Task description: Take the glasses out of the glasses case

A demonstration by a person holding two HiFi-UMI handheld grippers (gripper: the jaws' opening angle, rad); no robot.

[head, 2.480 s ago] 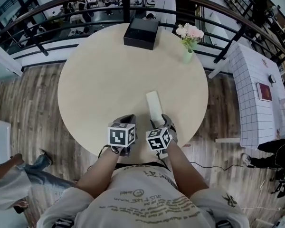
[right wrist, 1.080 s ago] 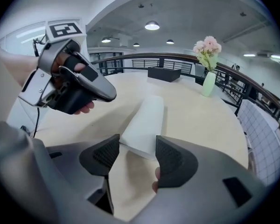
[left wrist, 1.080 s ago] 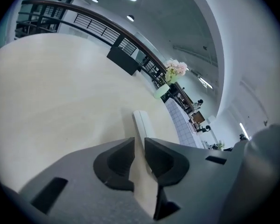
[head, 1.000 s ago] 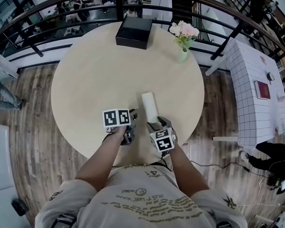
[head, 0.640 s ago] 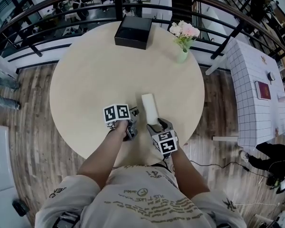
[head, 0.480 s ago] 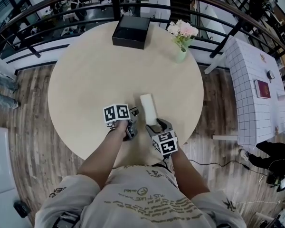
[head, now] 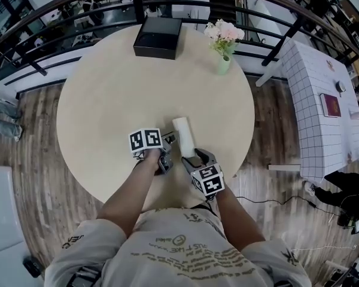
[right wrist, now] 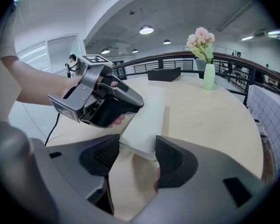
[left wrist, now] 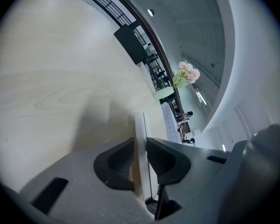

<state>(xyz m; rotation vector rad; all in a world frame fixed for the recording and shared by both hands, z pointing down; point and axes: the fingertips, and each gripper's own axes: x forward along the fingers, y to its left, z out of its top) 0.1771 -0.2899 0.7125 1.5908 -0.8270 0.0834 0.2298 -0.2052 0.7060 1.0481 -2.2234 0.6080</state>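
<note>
A white glasses case [head: 183, 135] lies closed on the round table [head: 107, 94], near its front edge. My right gripper [head: 189, 156] is shut on the case's near end [right wrist: 147, 120], which spans the gap between the jaw tips [right wrist: 137, 146]. My left gripper [head: 169, 142] is at the case's left side, rolled onto its side. Its jaws have just been opening, and the case's thin long edge [left wrist: 140, 125] runs between them [left wrist: 140, 141]. From the right gripper view, the left gripper [right wrist: 100, 99] and the hand holding it cover the case's left edge. No glasses are visible.
A black box [head: 158, 37] sits at the table's far edge, with a green vase of pink flowers [head: 223, 46] to its right. A dark railing [head: 48, 14] curves behind the table. A white gridded table [head: 323, 94] stands at the right.
My left gripper has moved right, up against the case's left side, and has rolled over. The right gripper stays at the case's near end, and the case has not moved.
</note>
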